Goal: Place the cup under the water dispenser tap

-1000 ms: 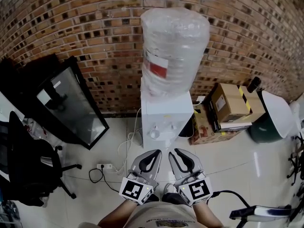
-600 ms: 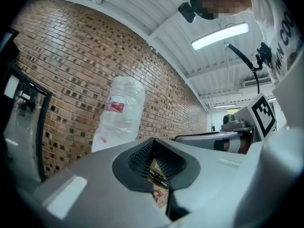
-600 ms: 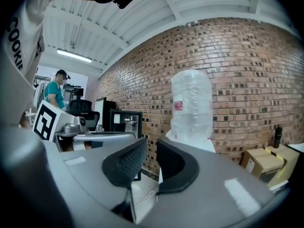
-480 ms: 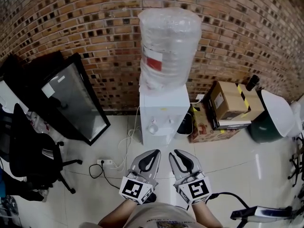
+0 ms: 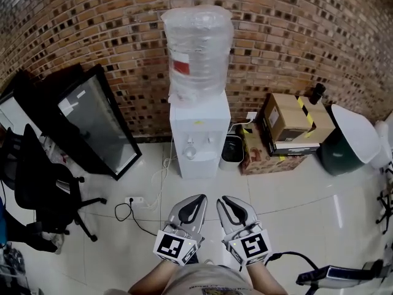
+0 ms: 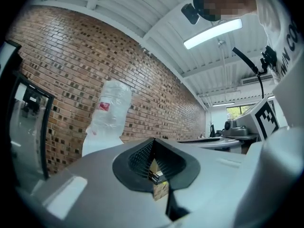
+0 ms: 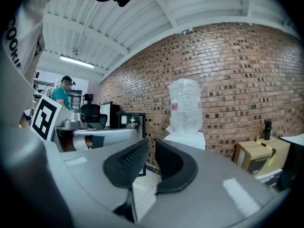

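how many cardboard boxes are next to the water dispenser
2. A taped box sits raised on a stack to the right of the water dispenser. A printed box stands lower on the floor, nearer the dispenser. More may be hidden behind them.

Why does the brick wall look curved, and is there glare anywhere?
Head view: the wide lens bows the brick wall, and the floor tiles show soft glare. Left gripper view: the ceiling light is blown out. Right gripper view: the wall curves too, with dark corners.

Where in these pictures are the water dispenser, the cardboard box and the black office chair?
water dispenser (image 5: 206, 118): head view, top of its white cabinet.
cardboard box (image 5: 287, 117): head view, its top face.
black office chair (image 5: 37, 180): head view, its backrest.
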Tool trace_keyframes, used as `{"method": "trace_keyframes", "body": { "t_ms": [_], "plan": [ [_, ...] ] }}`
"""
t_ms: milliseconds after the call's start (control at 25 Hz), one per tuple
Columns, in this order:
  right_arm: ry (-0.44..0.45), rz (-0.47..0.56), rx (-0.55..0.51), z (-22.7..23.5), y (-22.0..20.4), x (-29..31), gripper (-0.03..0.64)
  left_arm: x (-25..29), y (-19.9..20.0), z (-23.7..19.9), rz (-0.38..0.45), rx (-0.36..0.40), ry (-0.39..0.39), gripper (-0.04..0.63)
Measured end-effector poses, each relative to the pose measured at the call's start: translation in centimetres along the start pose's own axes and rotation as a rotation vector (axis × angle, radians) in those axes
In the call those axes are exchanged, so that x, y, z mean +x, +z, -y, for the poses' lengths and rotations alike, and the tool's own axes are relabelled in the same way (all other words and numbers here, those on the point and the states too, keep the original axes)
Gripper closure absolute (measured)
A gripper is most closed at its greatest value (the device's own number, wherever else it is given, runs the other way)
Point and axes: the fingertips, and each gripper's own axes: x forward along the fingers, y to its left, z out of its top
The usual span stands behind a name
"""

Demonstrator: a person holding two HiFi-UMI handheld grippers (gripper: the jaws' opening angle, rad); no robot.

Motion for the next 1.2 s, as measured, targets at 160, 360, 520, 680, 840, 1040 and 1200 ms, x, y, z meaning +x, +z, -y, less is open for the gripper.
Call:
{"method": "trace_keyframes", "body": {
  "t_ms": [160,360,520,680,840,1040,1200],
  "plan": [
    [0.007,0.002,0.008,-1.0,-0.9,-4.1,0.563,-2.5,-1.0,3.9,-0.021,0.01,0.009,0.595],
    [0.015,0.009,0.022,-2.8,-1.0,-8.2,0.588,-5.1,-1.1,7.8,-0.031,0.024,0.018,0.595],
    [0.039,0.016,0.041,-4.3,-1.6,-10.2,0.601,-6.6,-0.3,9.7,-0.025,0.056,0.014,0.595],
    [0.054,0.022,0.041,-5.5,-1.2,-11.0,0.609,-7.9,0.2,9.9,-0.025,0.054,0.034,0.595],
    [0.055,0.02,0.046,-6.3,-1.2,-11.2,0.611,-9.0,0.6,9.8,-0.025,0.061,0.04,0.595],
    [0.038,0.006,0.028,-7.4,-0.7,-11.0,0.612,-10.2,1.2,9.3,-0.018,0.058,0.036,0.595],
    [0.047,0.015,0.016,-8.4,-0.7,-10.6,0.612,-11.0,1.6,8.5,-0.013,0.054,0.042,0.595]
  ]
}}
